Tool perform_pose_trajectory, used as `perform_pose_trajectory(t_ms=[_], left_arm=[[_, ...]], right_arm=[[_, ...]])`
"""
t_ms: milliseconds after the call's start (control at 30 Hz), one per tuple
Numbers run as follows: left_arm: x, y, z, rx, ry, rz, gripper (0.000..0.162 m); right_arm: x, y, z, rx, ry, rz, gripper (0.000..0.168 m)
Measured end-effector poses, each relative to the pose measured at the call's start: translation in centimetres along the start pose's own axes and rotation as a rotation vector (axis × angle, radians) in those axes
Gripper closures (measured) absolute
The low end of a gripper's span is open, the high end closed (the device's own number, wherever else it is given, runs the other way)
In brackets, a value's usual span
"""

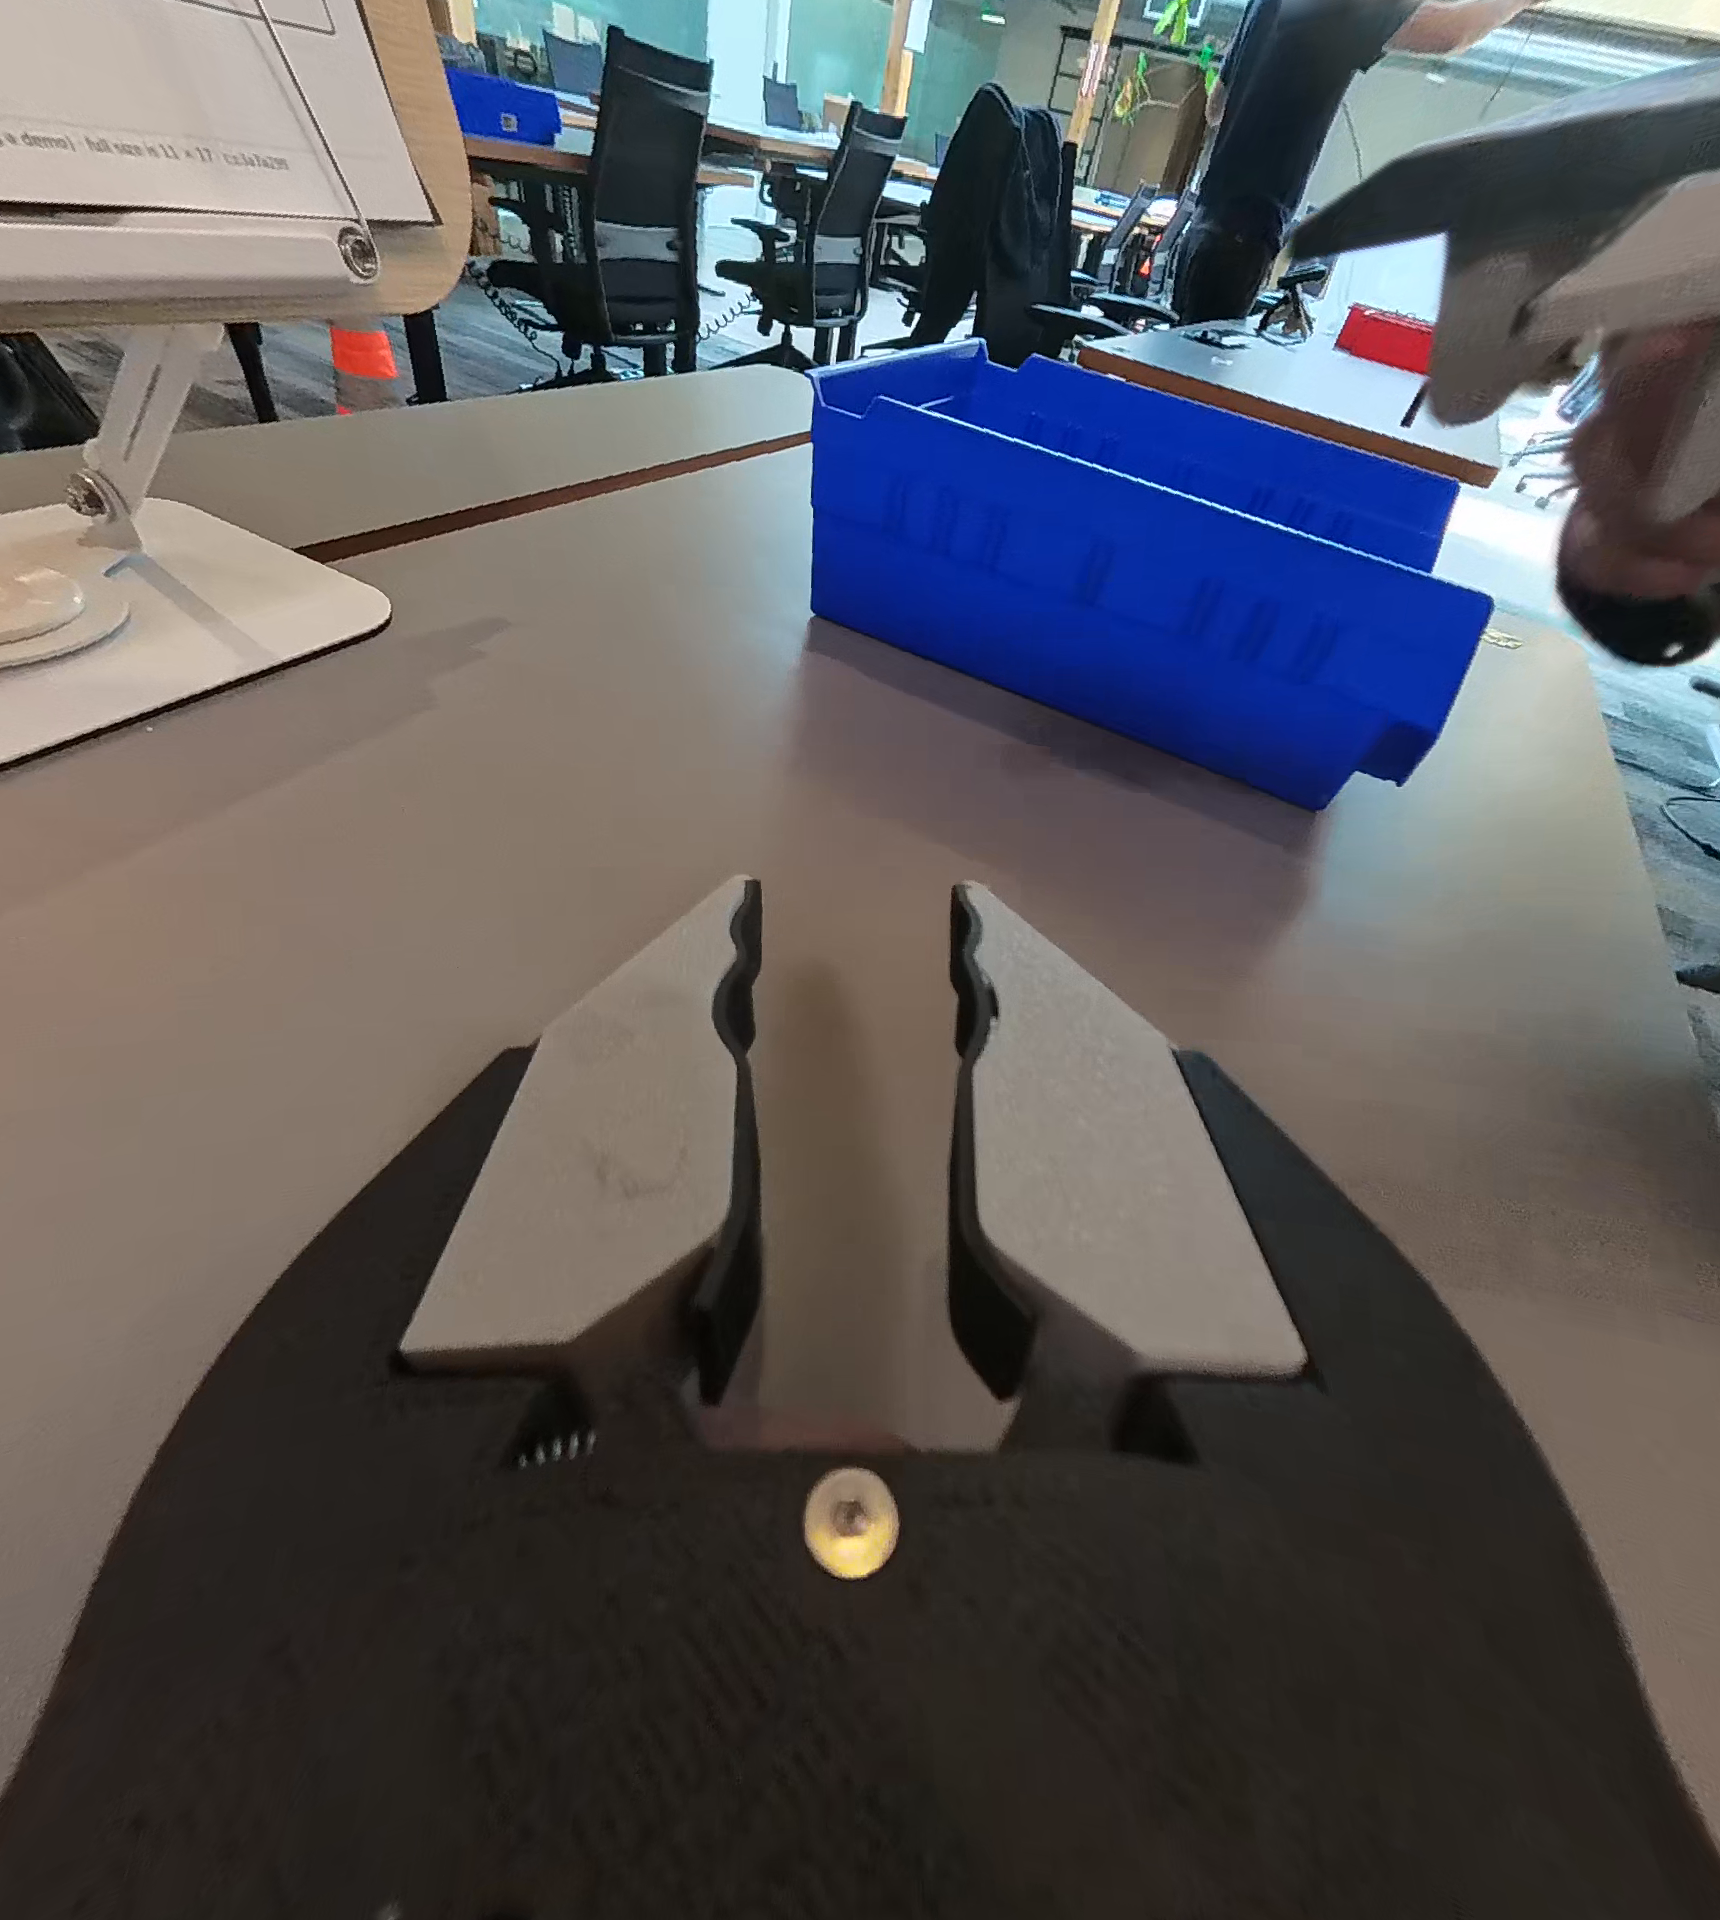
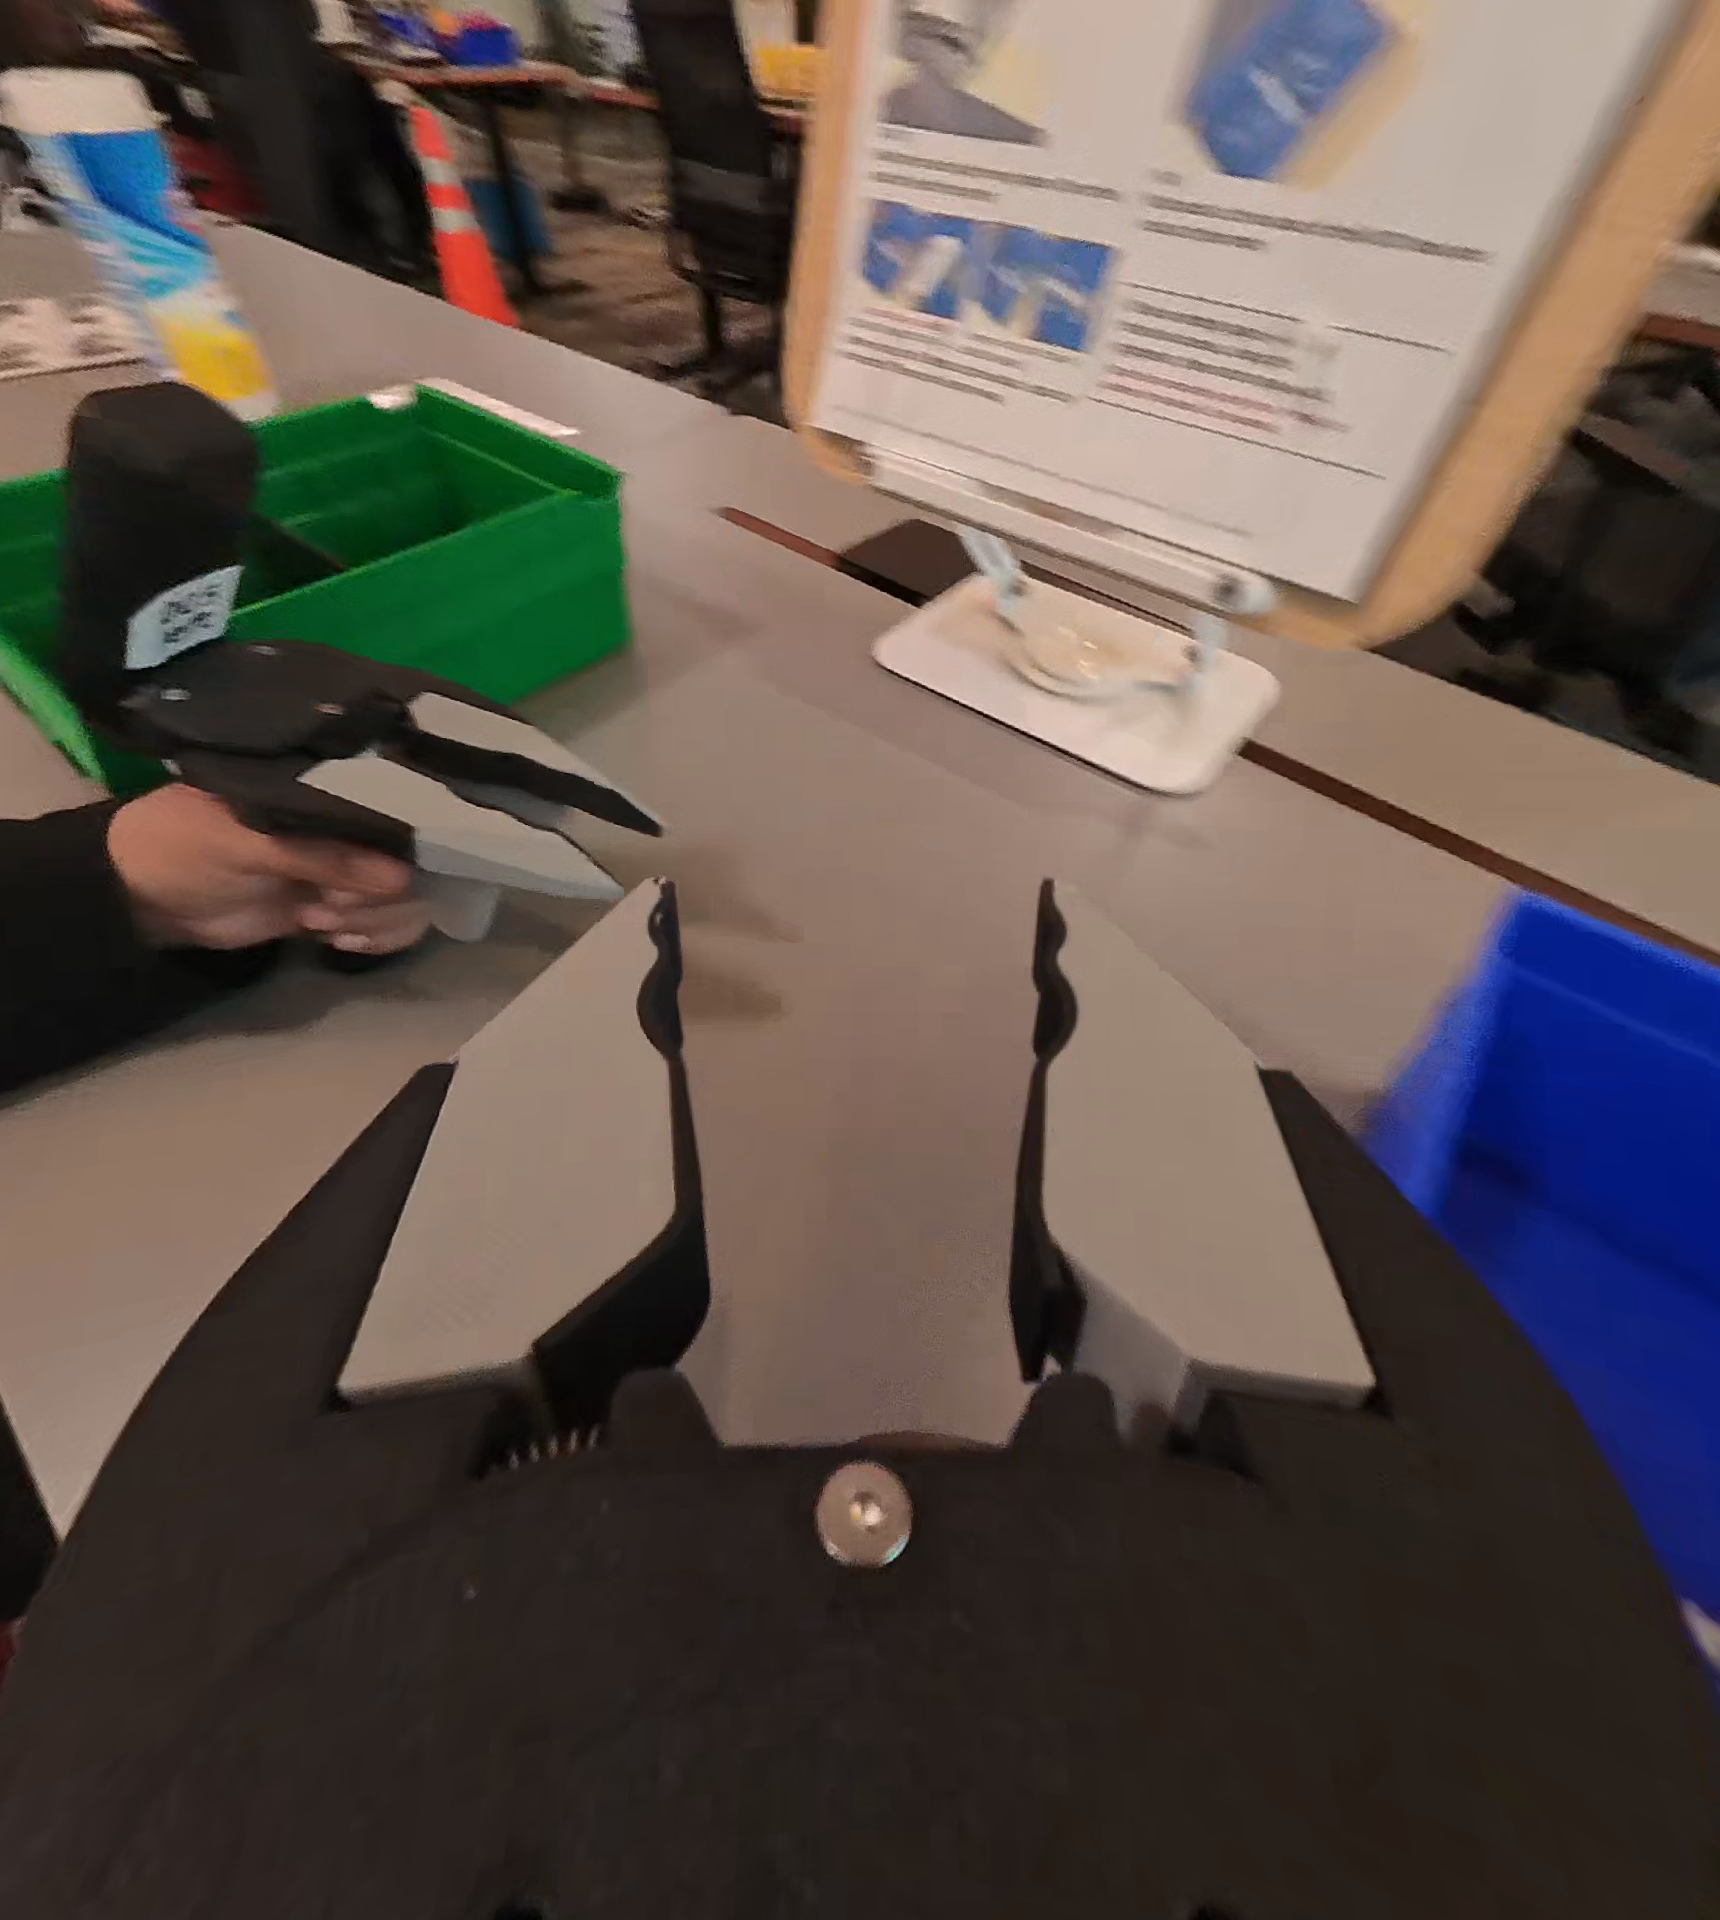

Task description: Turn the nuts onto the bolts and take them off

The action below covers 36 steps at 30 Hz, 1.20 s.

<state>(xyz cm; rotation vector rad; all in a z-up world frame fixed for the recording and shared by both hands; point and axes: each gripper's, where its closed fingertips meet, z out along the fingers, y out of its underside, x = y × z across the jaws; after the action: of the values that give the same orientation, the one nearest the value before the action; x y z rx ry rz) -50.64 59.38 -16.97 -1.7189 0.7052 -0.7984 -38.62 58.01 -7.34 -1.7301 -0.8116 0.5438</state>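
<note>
left claw (image 1: 854, 914) narrow gap, empty, above worktop (image 1: 523, 831) | right claw (image 2: 854, 904) wide, empty | green bin (image 2: 482, 592) only in right view | blue bin (image 1: 1126, 582) in both

Both grippers looked the same: left gripper (image 1: 854, 914) and right gripper (image 2: 854, 914) had grey fingers, wavy black pads, black bodies, one silver screw (image 2: 863, 1513); black sleeve (image 2: 4, 935) at middle left.
</note>
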Motion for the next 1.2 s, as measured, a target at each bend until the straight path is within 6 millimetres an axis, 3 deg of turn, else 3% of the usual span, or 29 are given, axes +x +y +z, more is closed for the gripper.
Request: perform_pose_trajectory(t_ms=[67,167,233,300,333,400,500,667,767,867,900,967,1100,1200], left_arm=[[-0.1,-0.1,-0.1,0.006,0.001,-0.007,0.128],[-0.1,0.0,-0.1,0.004,-0.001,-0.009,0.128],[0.0,0.0,-0.1,0.002,-0.004,0.006,0.128],[0.0,0.2,0.0,-0.01,-0.009,0.011,0.128],[0.0,0.2,0.1,-0.017,-0.014,0.01,0.128],[-0.2,0.4,0.3,-0.025,-0.027,0.007,0.13],[0.1,0.6,0.7,-0.047,-0.021,0.026,0.128],[0.9,0.4,0.3,-0.026,0.037,0.036,0.13],[1.9,1.4,0.0,-0.085,0.084,0.065,0.121],[2.0,1.2,-1.0,-0.038,-0.021,0.051,0.122],[2.8,1.3,-1.6,-0.028,-0.021,0.023,0.126],[5.4,2.0,-3.0,-0.026,0.011,0.008,0.135],[7.9,4.1,-6.6,-0.079,-0.102,0.062,0.12],[8.5,5.3,-10.7,-0.105,-0.188,0.079,0.113]], right_arm=[[-1.8,0.5,3.8,0.004,-0.017,-0.069,0.104],[-1.2,1.8,8.9,0.059,0.08,-0.202,0.118],[0.0,2.7,11.1,0.123,0.161,-0.288,0.116],[-0.3,4.7,12.7,0.065,0.116,-0.27,0.116],[-0.9,5.3,13.1,0.038,0.063,-0.233,0.111],[-1.3,5.8,13.1,0.034,0.018,-0.196,0.118],[-0.3,4.8,12.9,0.062,0.079,-0.223,0.107],[-0.3,5.3,13.2,0.069,0.073,-0.285,0.109],[0.7,5.1,12.6,0.108,0.088,-0.233,0.105],[1.3,4.7,10.7,0.165,0.111,-0.181,0.103],[1.0,4.7,9.9,0.172,0.108,-0.171,0.102],[-0.7,4.3,8.2,0.216,0.089,-0.17,0.096],[-5.5,5.3,4.4,0.203,0.037,-0.211,0.083],[-7.0,6.0,-0.3,0.22,0.068,-0.25,0.083]])
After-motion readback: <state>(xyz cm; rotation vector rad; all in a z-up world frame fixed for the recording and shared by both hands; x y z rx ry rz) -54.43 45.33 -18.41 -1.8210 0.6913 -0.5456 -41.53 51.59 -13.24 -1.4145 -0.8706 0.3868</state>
